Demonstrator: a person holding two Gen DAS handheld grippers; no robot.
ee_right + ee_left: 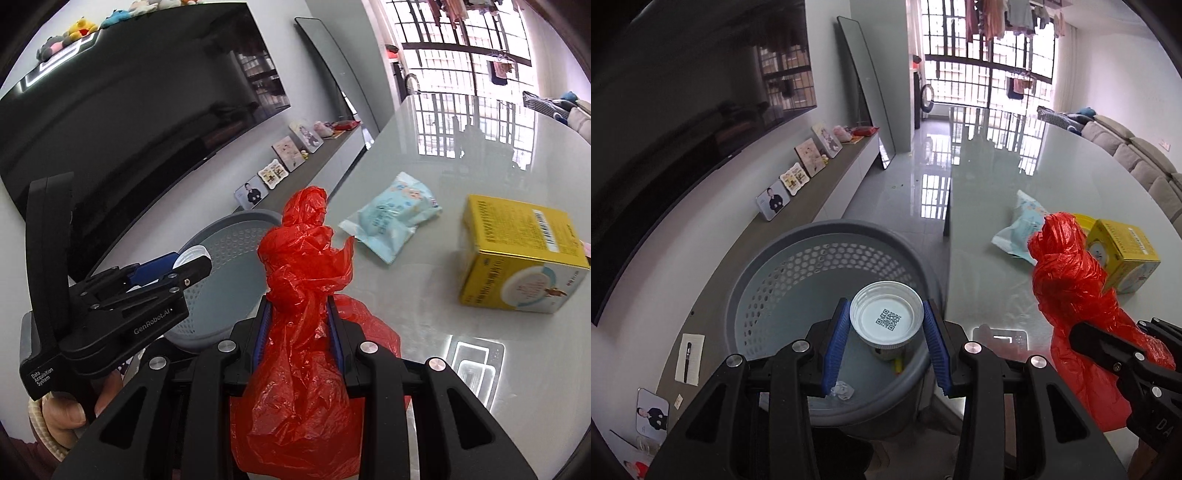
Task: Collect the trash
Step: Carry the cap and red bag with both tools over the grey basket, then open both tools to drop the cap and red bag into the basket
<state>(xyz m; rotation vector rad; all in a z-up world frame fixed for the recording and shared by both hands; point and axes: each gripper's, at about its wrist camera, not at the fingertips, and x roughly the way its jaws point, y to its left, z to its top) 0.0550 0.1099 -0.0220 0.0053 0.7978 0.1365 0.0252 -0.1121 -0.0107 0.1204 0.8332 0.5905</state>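
Left claw (886,334) clamped on a white round plastic lid (886,320) over the grey perforated plastic bin (775,280); right claw (300,325) clamped on a crumpled red plastic bag (303,295) above the glossy pale table (424,295)

My left gripper (886,332) holds a cup (886,319) over the laundry basket (746,295), which stands on the floor left of the worktop (997,184). My right gripper (301,332) holds a plastic bag (303,277) above the worktop's near edge. Beyond it lie a wipes packet (391,218) and, to the right, a carton (517,254).
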